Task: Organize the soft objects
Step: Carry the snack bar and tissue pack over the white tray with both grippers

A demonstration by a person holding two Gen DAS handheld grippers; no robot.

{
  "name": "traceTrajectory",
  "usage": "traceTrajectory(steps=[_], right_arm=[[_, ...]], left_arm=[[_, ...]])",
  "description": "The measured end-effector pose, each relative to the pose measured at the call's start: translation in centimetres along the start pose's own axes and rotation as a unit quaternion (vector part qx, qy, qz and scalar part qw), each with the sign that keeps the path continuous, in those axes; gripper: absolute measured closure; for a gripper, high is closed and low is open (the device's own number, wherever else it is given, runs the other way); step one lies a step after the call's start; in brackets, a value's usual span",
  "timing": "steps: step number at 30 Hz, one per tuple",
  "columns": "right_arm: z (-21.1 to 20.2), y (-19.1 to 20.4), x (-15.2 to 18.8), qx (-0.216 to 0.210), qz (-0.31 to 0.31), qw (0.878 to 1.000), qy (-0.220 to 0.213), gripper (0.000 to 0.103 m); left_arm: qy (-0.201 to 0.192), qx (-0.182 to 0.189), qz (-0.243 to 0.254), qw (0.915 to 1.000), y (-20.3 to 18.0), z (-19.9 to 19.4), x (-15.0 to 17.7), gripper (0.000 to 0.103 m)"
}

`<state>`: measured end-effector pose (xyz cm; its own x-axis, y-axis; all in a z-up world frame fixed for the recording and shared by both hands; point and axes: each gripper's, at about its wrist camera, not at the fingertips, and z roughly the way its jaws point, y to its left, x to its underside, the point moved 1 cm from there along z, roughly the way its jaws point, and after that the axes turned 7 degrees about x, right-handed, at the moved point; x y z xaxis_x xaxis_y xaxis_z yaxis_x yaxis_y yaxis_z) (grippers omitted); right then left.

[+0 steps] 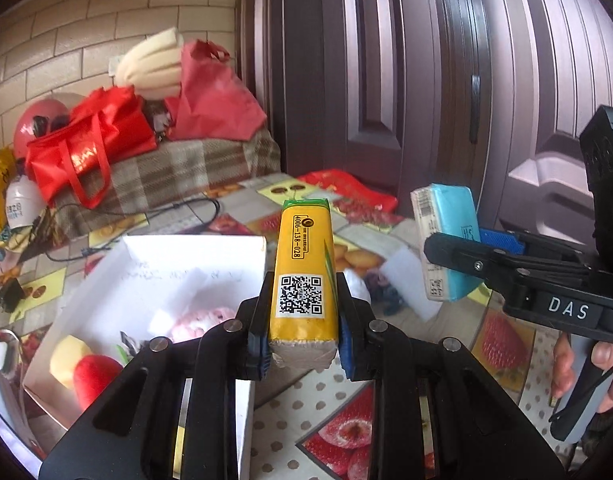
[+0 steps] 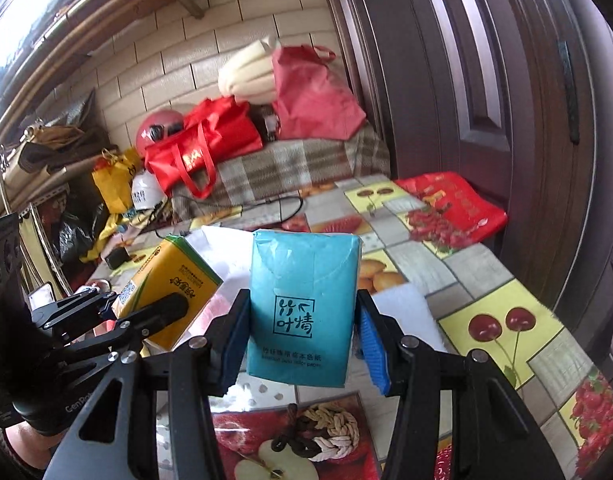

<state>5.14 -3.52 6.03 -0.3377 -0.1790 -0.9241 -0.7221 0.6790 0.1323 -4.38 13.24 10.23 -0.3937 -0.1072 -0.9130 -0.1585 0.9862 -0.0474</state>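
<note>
In the left wrist view, a white cardboard box (image 1: 154,280) sits at lower left on the surface (image 1: 506,344), which is covered in a fruit-print cloth. Inside it lie a yellow and red soft toy (image 1: 86,364) and a pink fluffy item (image 1: 202,320), both blurred. At centre, the left hand-held gripper (image 1: 304,336) is clamped on a yellow tissue pack (image 1: 304,272). The pack stands on end, lifted above the surface, its narrow side facing the camera with a printed phone number, a QR code and a green top edge; its lower end shows greyish paper, and the blue pads press its two sides. At right, the right hand-held gripper (image 1: 446,256) holds a teal tissue pack (image 1: 446,240) in the air, with a person's fingers (image 1: 562,368) on the handle below.

In the right wrist view, the yellow pack (image 2: 174,288) appears at left, tilted, its broad face showing red characters, pinched by the left hand-held gripper (image 2: 146,312). At centre, the right hand-held gripper (image 2: 302,340) grips the teal pack (image 2: 302,312) by its sides. The pack is upright, with dark characters printed on its front and a folded flap at the top, and it is raised over the surface (image 2: 486,280). A braided rope knot (image 2: 322,428) lies below it, and a red printed bag (image 2: 454,204) lies at upper right.
</note>
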Motion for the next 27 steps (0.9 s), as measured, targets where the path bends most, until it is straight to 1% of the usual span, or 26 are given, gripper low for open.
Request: traceTrajectory(steps=[3, 10, 14, 19, 27], right_arm=[[-0.5, 0.2, -0.4, -0.002, -0.001, 1.000, -0.009, 0.052], [-1.3, 0.3, -0.9, -0.009, 0.000, 1.000, -0.022, 0.052], [-1.9, 0.5, -1.4, -0.014, -0.002, 0.999, -0.033, 0.052], [-3.0, 1.6, -2.6, -0.018, -0.009, 0.998, -0.055, 0.052], [-2.9, 3.3, -4.1, -0.038, -0.015, 0.997, -0.064, 0.052]], left_arm=[[-0.012, -0.006, -0.003, 0.9999, 0.3, -0.7, -0.4, 0.078], [-0.025, -0.014, -0.007, 0.9996, 0.6, -1.5, -1.0, 0.078], [-0.041, -0.024, -0.008, 0.9988, 1.0, -2.3, -2.2, 0.078], [-0.073, -0.055, -0.017, 0.9957, 2.9, -4.4, -3.6, 0.078], [-0.085, -0.084, -0.058, 0.9912, 6.6, -5.8, -3.7, 0.078]])
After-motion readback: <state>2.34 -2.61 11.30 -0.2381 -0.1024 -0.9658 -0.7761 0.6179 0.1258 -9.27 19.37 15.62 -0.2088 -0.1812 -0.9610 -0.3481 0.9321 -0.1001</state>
